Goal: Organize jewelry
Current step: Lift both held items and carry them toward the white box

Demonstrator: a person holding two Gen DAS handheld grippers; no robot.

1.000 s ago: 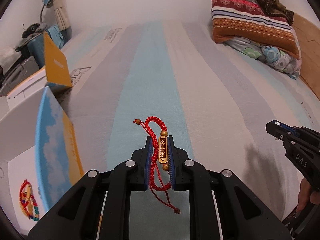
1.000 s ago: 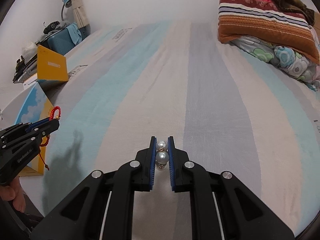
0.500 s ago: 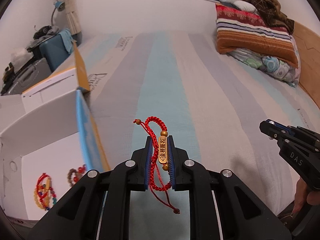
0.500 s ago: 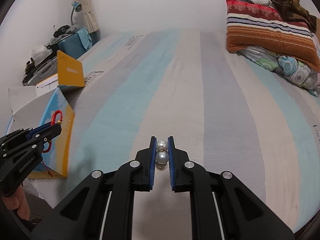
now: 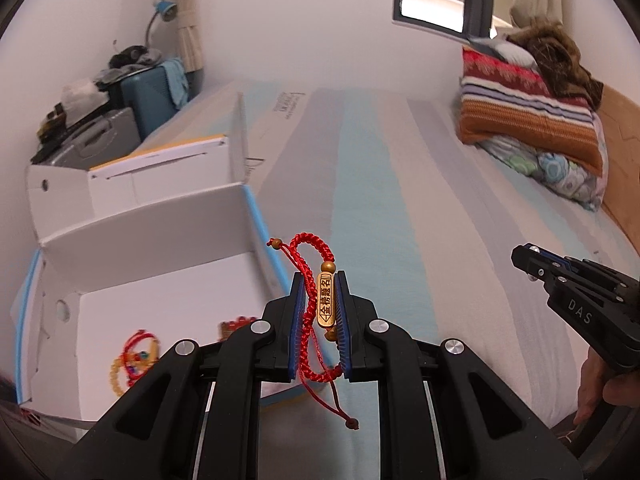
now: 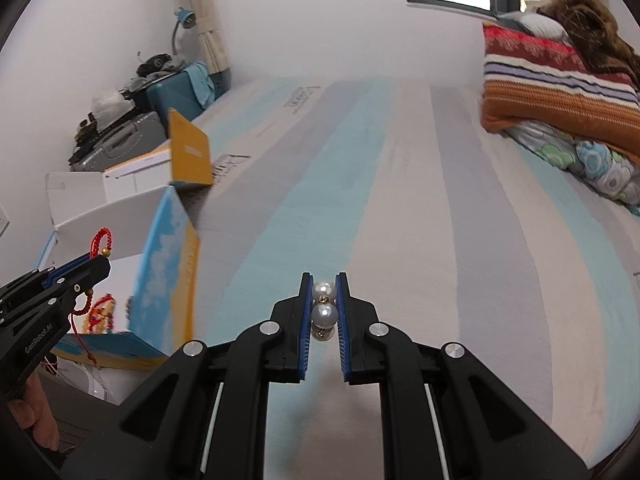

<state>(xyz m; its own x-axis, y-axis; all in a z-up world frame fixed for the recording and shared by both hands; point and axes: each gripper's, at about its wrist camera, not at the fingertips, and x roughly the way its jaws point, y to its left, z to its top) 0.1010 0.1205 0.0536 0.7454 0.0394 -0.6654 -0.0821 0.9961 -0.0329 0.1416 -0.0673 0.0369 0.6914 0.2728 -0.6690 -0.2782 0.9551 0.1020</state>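
Striped bedsheet [image 6: 400, 184] fills both views, w/ folded blankets [image 5: 528, 108] stacked at the far right and luggage + clutter along the left wall. White box [image 5: 160, 240] sits open at the bed's left edge, flaps up, so stuff can be dropped in from above; bead bracelets [image 5: 134, 360] already lie on its floor, which suggests it's the collection spot. Left gripper [image 5: 320, 304] is nearly closed, clamped on the red bracelet [image 5: 310, 280]: pads pinch the gold tag and the braided cord beside it, i.e. the stiffest part, prob. so the piece can't slip; loop pokes out past the tips and the loose cord end dangles below. It's in the air just right of the box's blue-edged wall, not over the opening yet. Right gripper [image 6: 323, 312] is also narrow, pinching a pearl piece [image 6: 323, 306] — two pearls w/ small gold links, held lengthwise btw the pads so the round beads can't roll out. It's over the sheet, well apart from the box, w/ the left gripper nearer the box. Judging by this, both items are headed for the box, left one first. Risk: the dangling cord could snag the box wall on the way over.
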